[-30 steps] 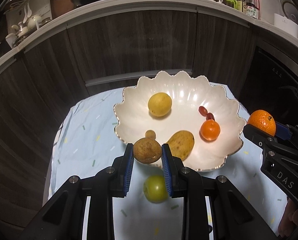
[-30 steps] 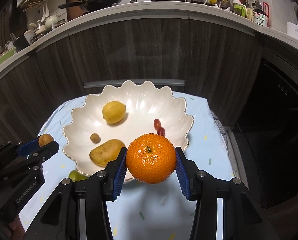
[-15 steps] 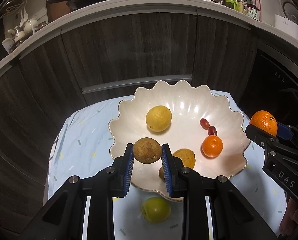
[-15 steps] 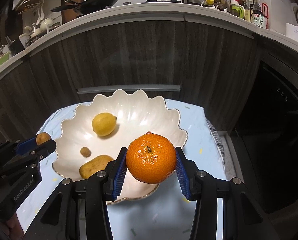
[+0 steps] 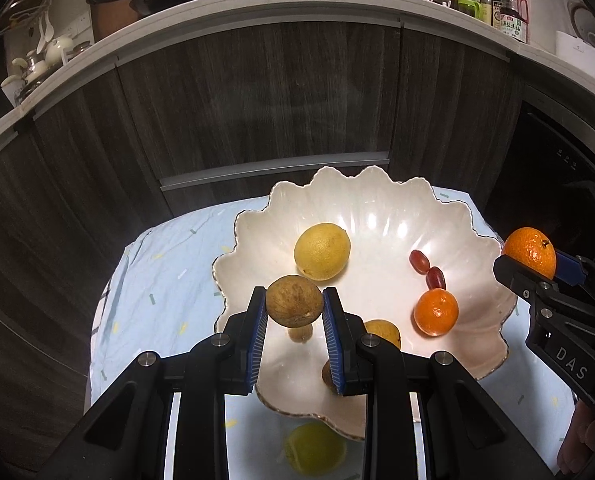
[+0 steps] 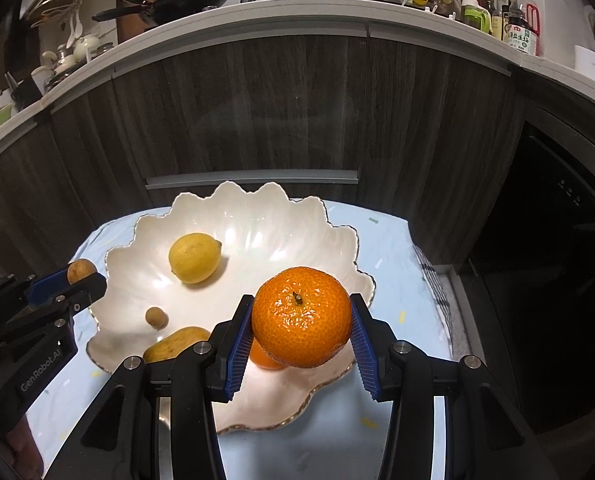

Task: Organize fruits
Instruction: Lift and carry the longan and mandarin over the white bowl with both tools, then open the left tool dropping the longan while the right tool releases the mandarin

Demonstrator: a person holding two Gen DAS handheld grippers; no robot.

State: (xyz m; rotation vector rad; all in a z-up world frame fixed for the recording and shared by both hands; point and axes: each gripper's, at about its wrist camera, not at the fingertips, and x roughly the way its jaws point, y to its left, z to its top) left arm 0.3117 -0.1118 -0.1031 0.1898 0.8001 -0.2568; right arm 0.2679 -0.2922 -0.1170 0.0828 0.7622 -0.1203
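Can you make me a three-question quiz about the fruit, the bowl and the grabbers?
1. Where is the lemon?
A. in the white bowl
B. on the blue cloth
C. on the counter

2. How many red grapes lie in the bowl?
A. none
B. two
C. five

3. What is the right gripper doing?
A. hanging open and empty
B. holding an orange
C. holding a pan

Answers:
1 A, it rests on the bowl's floor.
2 B, a pair lies beside the small orange.
3 B, its blue fingers squeeze both sides.
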